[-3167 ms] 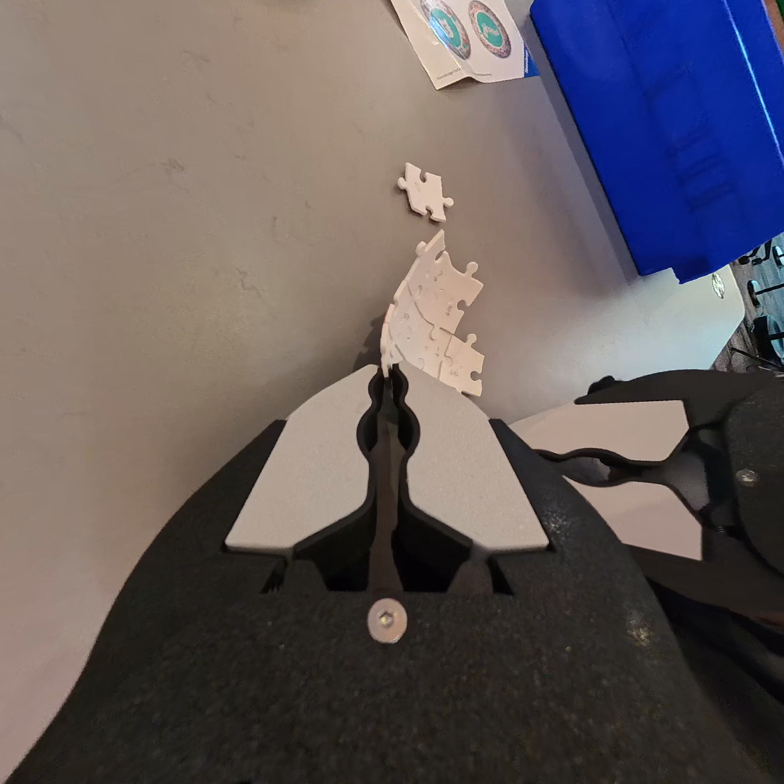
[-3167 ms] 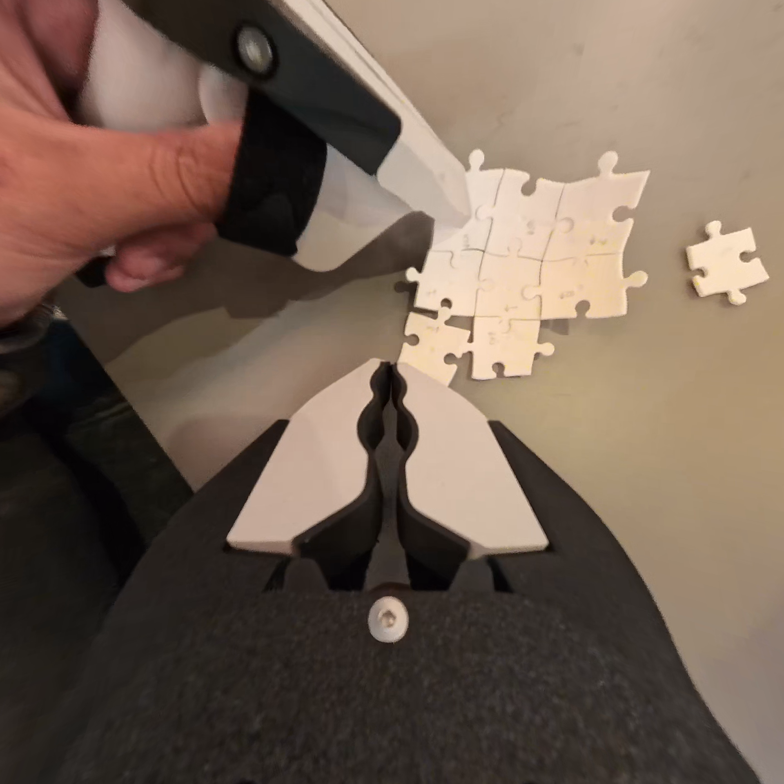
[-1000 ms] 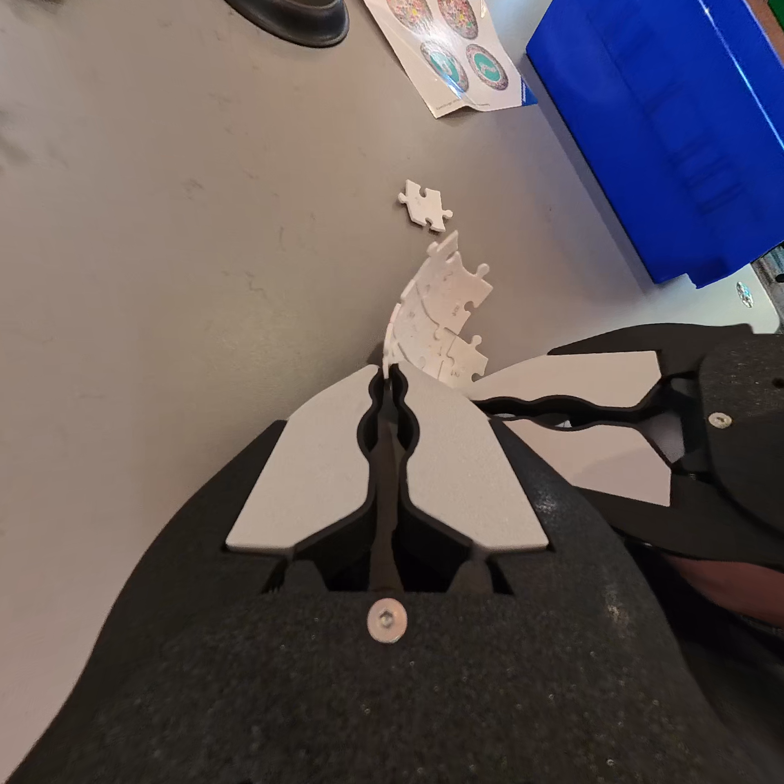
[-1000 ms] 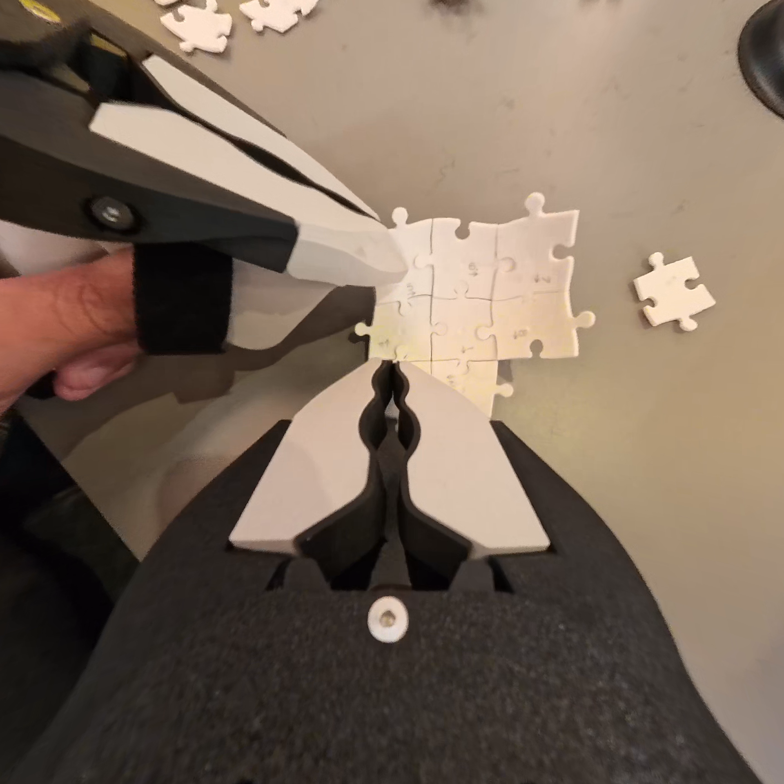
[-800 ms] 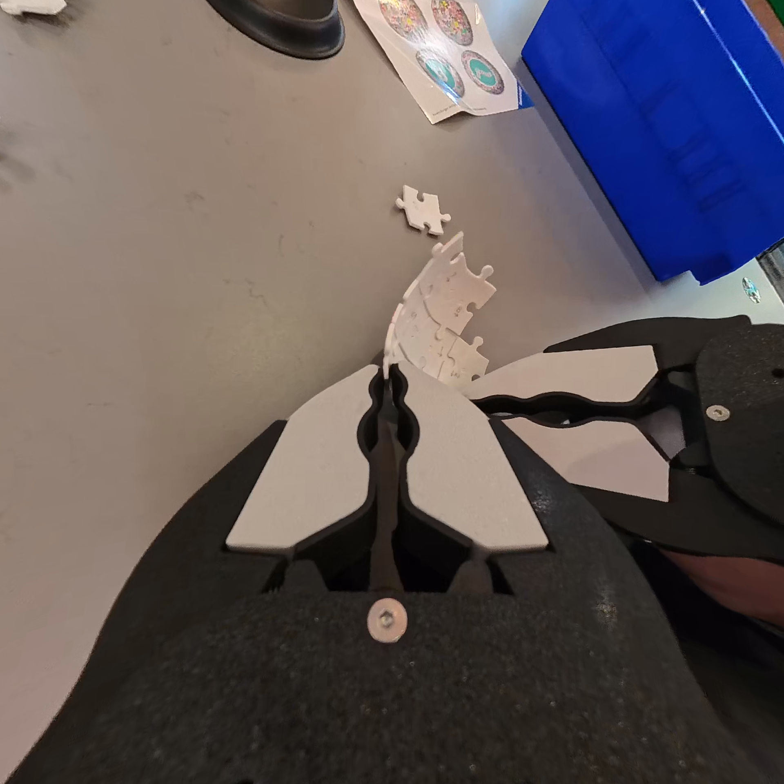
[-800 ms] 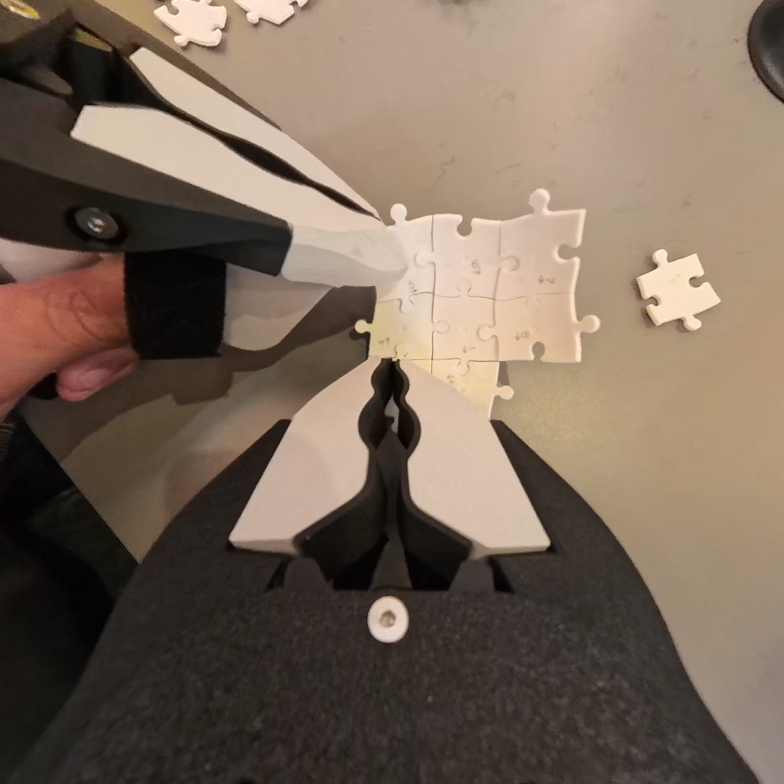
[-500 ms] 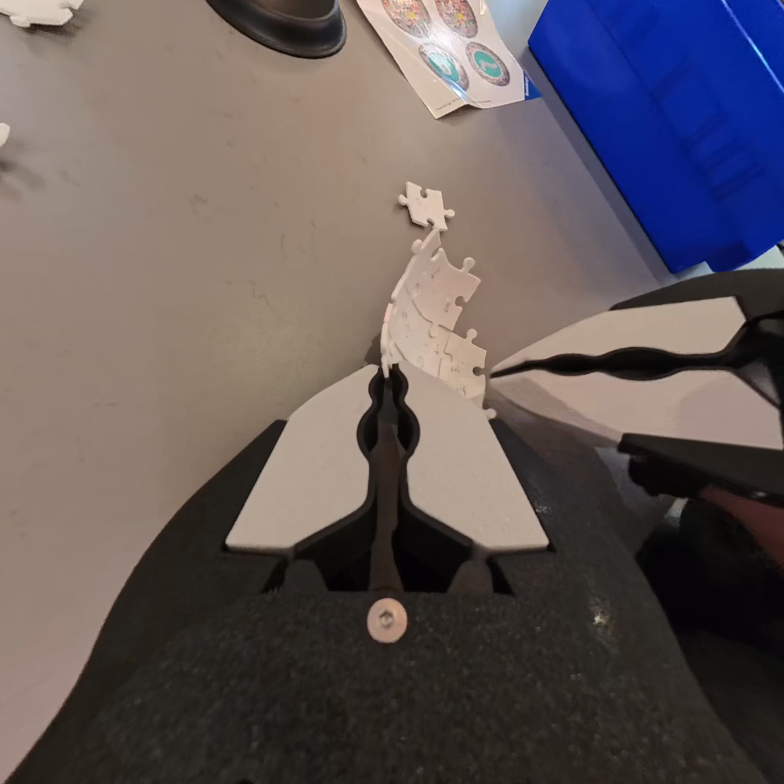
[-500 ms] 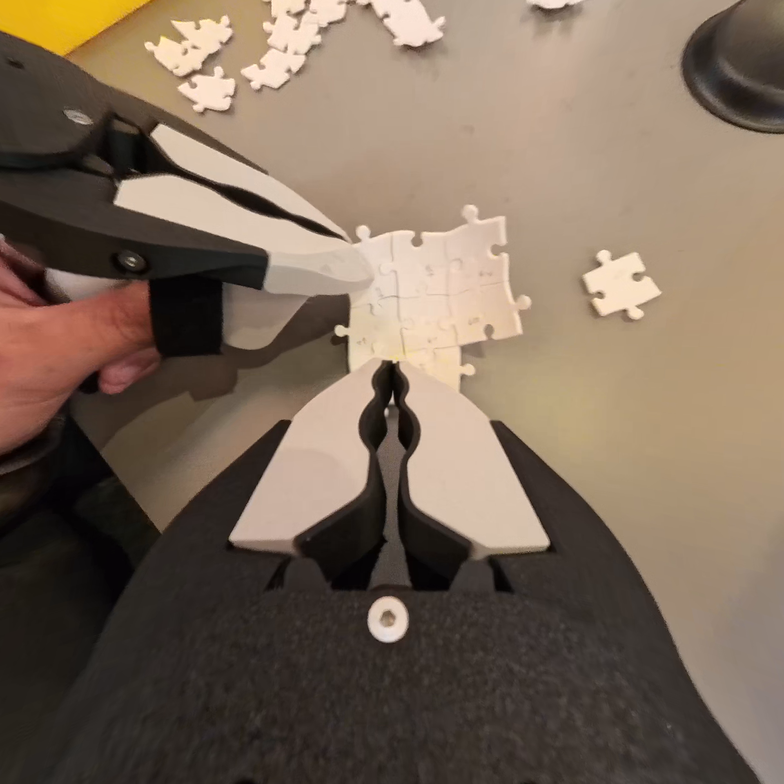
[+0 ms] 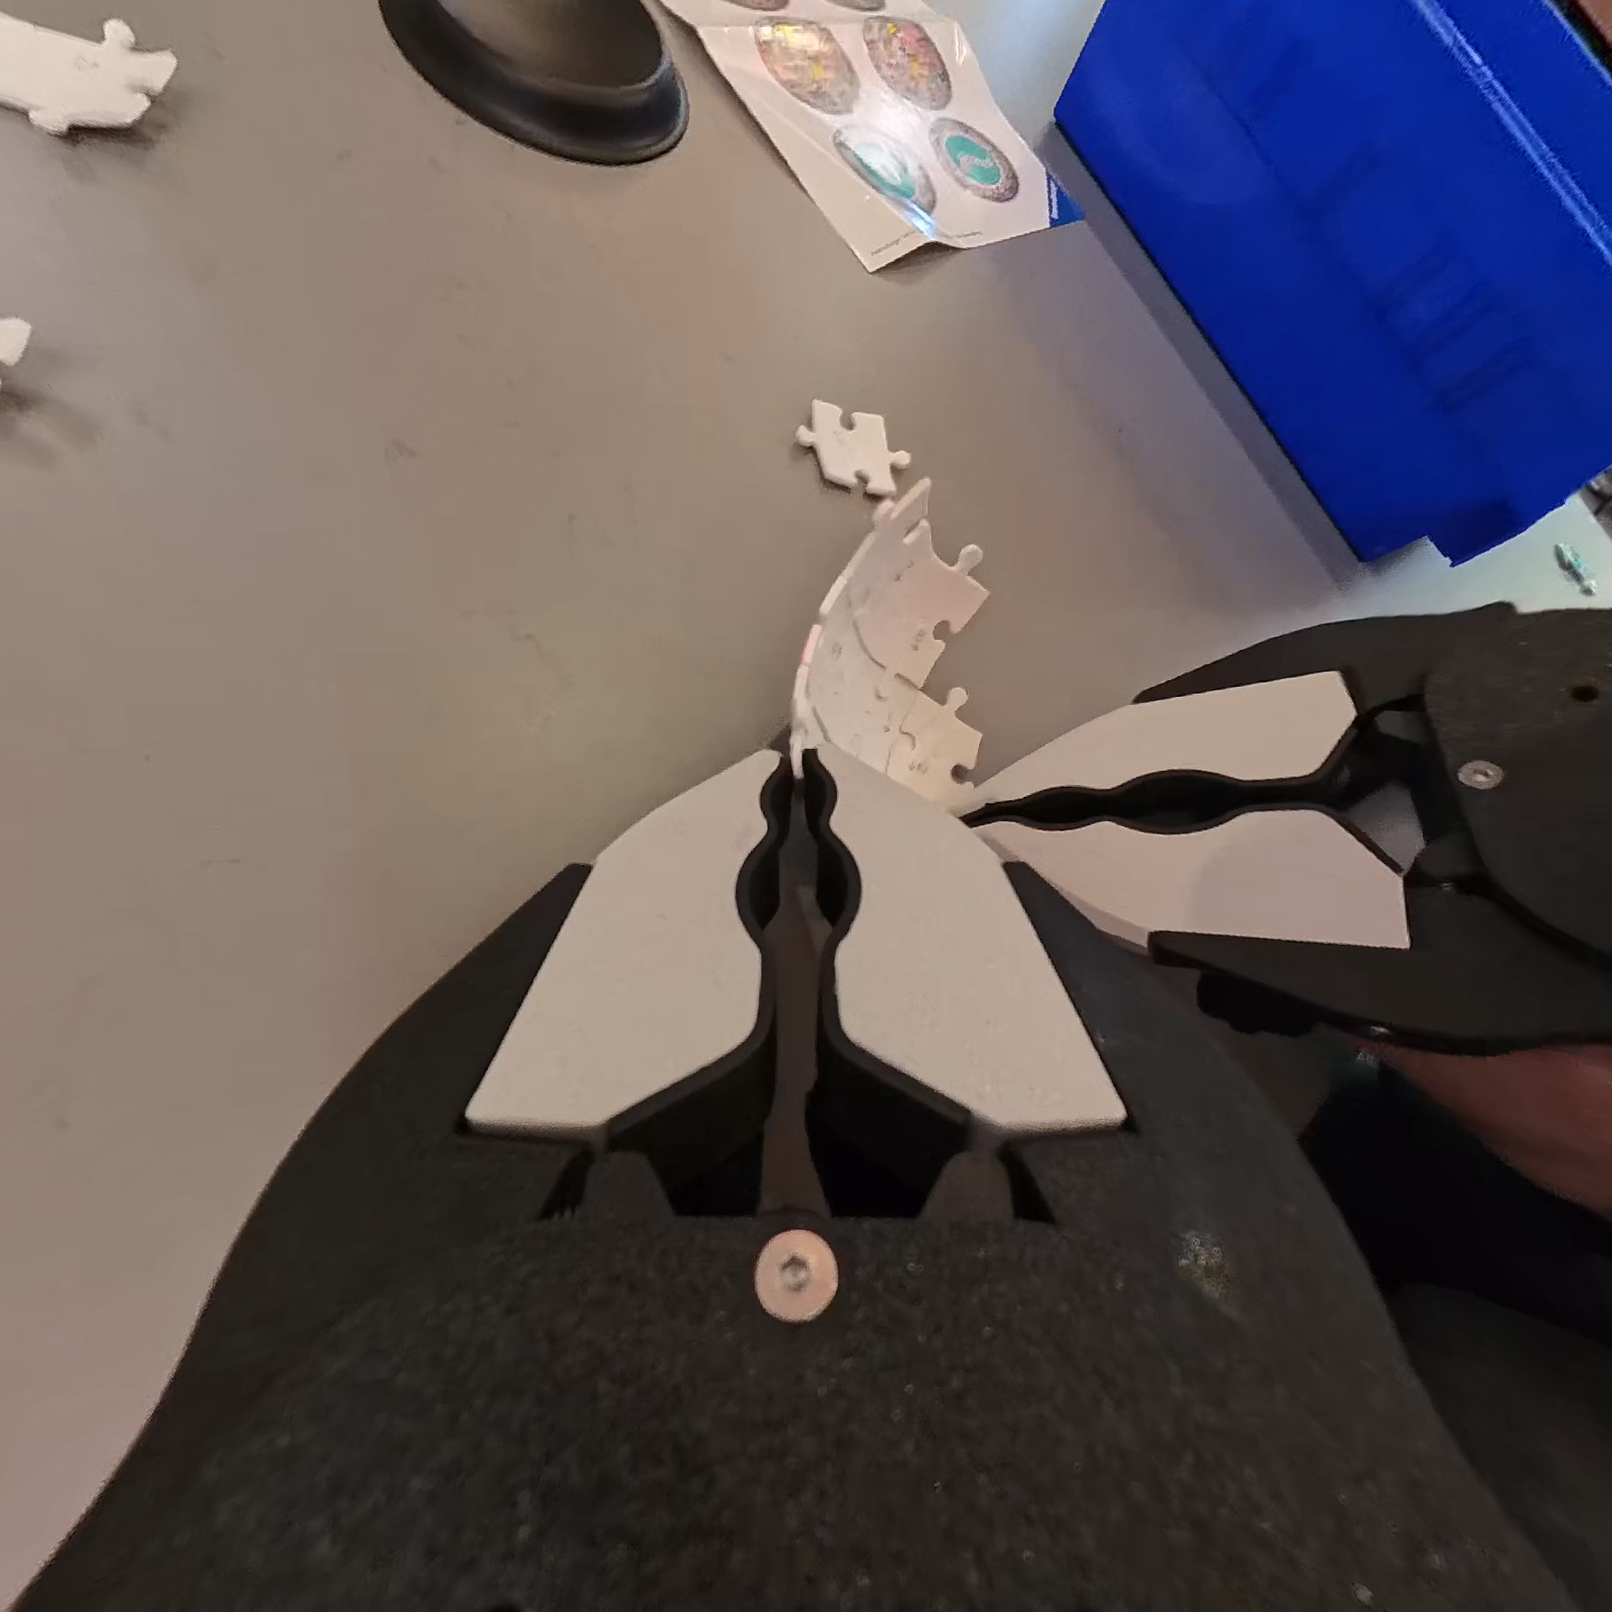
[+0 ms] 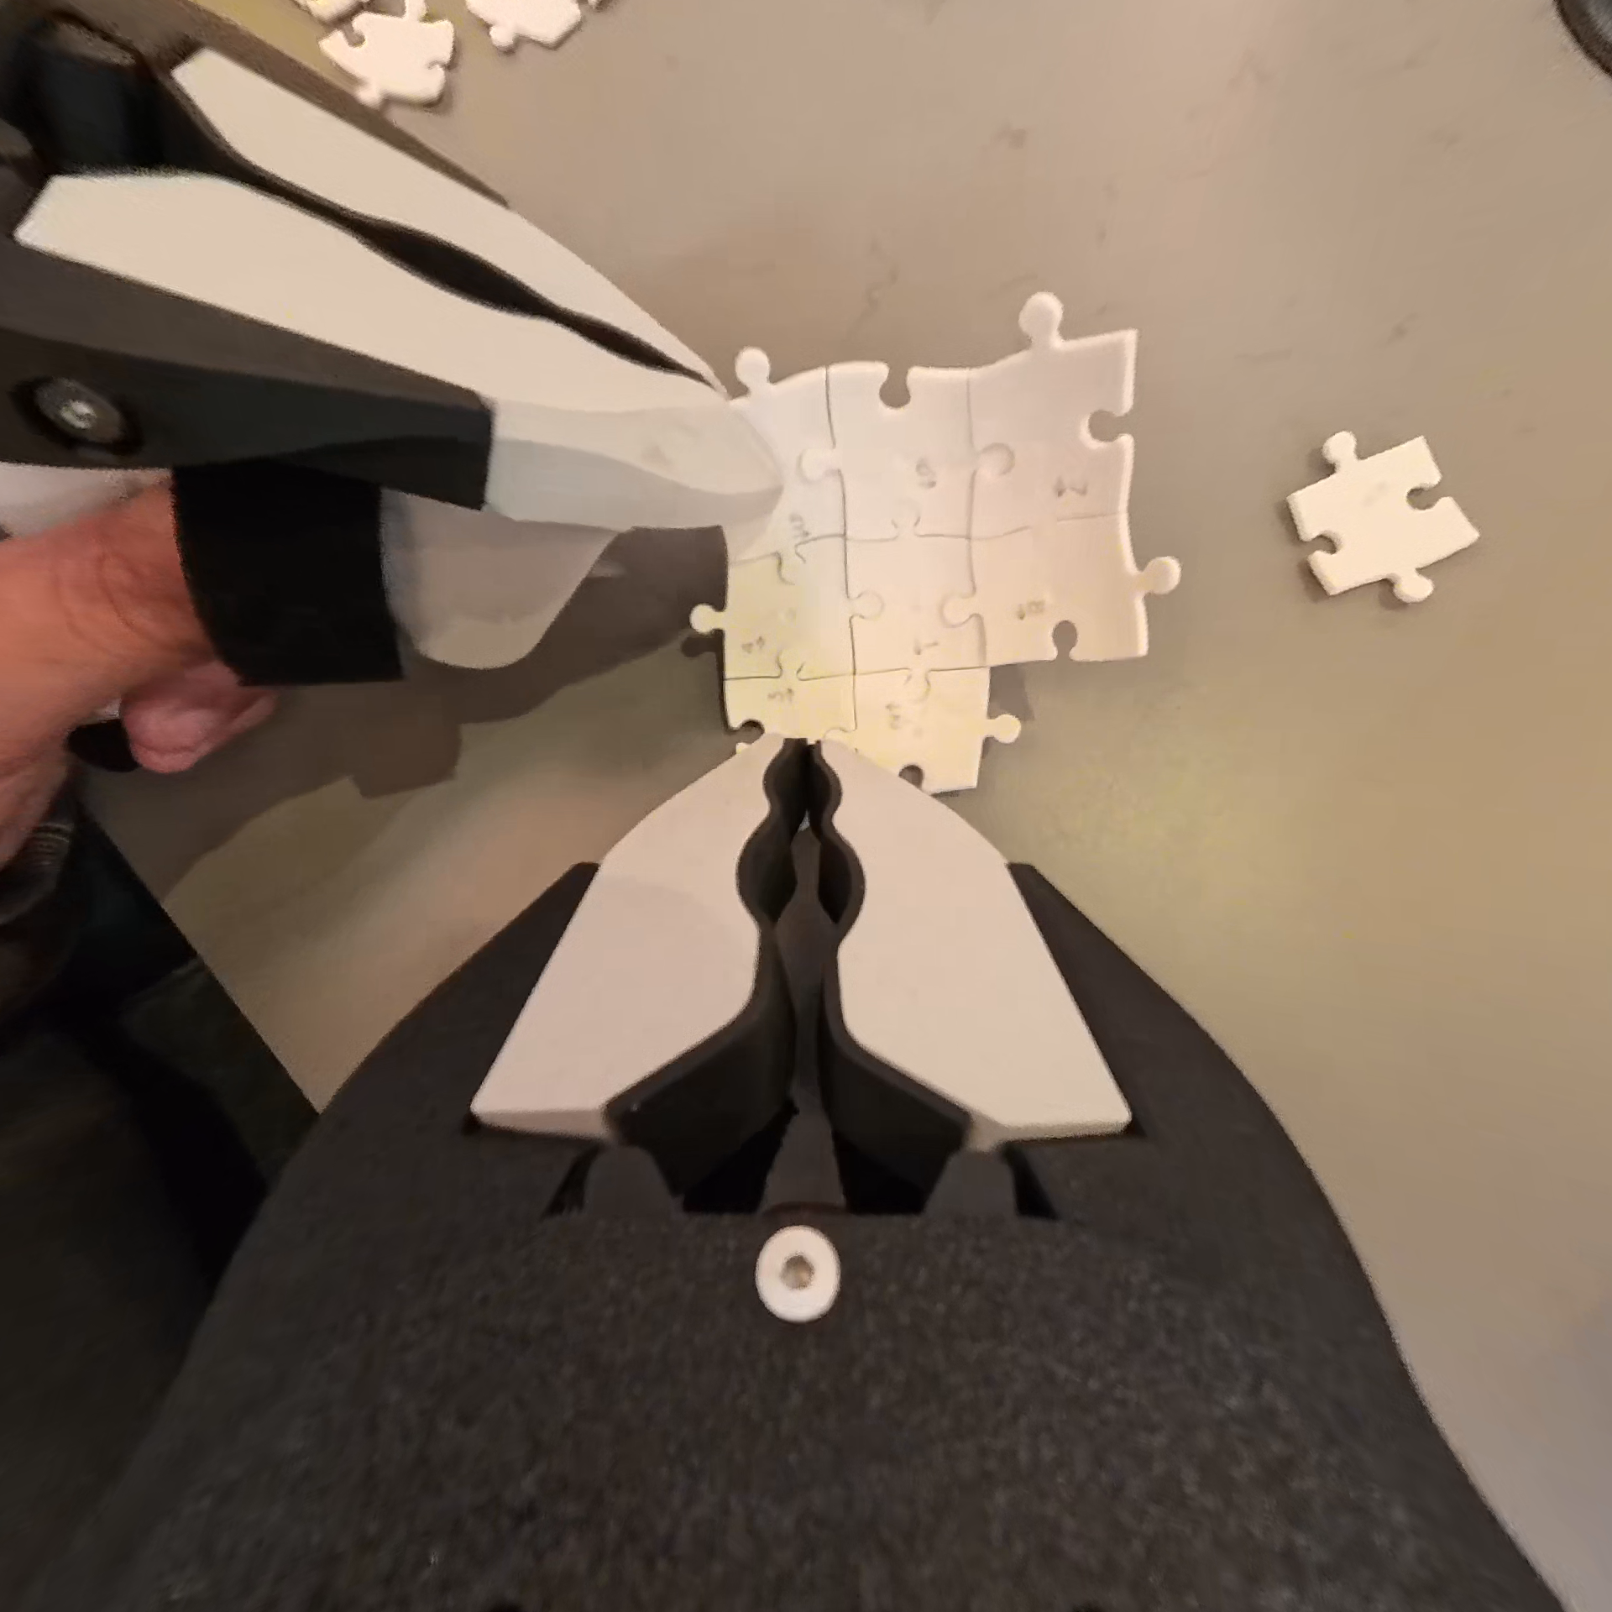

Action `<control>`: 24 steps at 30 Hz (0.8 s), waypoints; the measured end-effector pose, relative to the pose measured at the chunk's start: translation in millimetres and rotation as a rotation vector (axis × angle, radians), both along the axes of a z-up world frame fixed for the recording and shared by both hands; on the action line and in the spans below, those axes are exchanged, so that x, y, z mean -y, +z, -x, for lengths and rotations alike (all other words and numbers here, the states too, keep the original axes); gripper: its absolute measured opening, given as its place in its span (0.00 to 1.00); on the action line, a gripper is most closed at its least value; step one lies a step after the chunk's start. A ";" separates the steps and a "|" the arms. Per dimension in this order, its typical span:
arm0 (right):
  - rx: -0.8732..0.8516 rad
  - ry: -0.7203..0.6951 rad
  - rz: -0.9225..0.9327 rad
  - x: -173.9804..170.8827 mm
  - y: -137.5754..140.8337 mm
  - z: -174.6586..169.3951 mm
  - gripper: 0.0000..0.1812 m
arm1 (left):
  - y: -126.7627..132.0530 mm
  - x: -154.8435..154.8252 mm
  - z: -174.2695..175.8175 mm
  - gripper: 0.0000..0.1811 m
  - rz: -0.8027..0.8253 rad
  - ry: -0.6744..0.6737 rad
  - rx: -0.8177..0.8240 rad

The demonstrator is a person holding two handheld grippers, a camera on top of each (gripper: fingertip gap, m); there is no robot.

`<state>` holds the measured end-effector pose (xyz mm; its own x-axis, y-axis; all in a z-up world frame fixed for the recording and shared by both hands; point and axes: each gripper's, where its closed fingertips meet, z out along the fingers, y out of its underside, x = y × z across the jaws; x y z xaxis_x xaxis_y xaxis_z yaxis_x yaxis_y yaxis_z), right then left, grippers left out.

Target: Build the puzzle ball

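Note:
A curved white puzzle panel (image 9: 890,645) of several joined pieces is held up off the grey table. My left gripper (image 9: 801,761) is shut on its edge; in the right wrist view this gripper (image 10: 741,436) pinches the upper left corner of the panel (image 10: 942,541). My right gripper (image 10: 804,748) has its jaws shut, with the tips against the panel's lower edge and one finger covering part of the bottom piece. In the left wrist view the right gripper (image 9: 968,807) comes in from the right and touches the panel's lowest piece.
One loose piece (image 9: 855,454) lies on the table just beyond the panel, seen also in the right wrist view (image 10: 1383,528). More loose pieces (image 10: 392,52) lie farther off. A black round base (image 9: 541,87), a sticker sheet (image 9: 881,131) and a blue bin (image 9: 1361,244) stand behind. Across from one pair of fingers to the other is roughly 5 centimeters.
The right gripper moved from beside the panel up to its lower edge, pulled back a little half a second ago, and is close again. The left gripper kept its hold on the panel.

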<state>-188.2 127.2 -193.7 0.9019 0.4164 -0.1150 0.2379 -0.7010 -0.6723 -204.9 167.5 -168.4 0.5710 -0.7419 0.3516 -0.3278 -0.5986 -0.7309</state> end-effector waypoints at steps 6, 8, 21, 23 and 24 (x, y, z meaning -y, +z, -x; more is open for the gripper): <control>-0.046 -0.005 0.016 0.2 0.4 0.4 0.00 | 1.6 0.6 -1.1 0.01 -0.050 -0.016 -0.033; -0.038 -0.010 0.021 2.2 6.0 -3.6 0.00 | 0.0 0.0 -0.2 0.01 -0.048 -0.008 -0.040; 0.079 0.027 0.011 -4.4 -0.8 -8.1 0.00 | 2.9 -1.4 0.4 0.01 -0.058 -0.005 -0.041; 0.072 0.032 0.016 -4.8 -1.0 -8.1 0.00 | 4.0 -1.5 0.1 0.01 -0.069 -0.006 -0.047; 0.066 0.031 0.024 -4.9 -1.0 -7.9 0.00 | 4.6 -1.3 0.0 0.01 -0.075 -0.008 -0.051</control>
<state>-180.2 132.2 -194.7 0.8946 0.4421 -0.0655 0.3032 -0.7080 -0.6378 -204.9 168.8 -163.9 0.5806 -0.7696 0.2656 -0.3703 -0.5402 -0.7557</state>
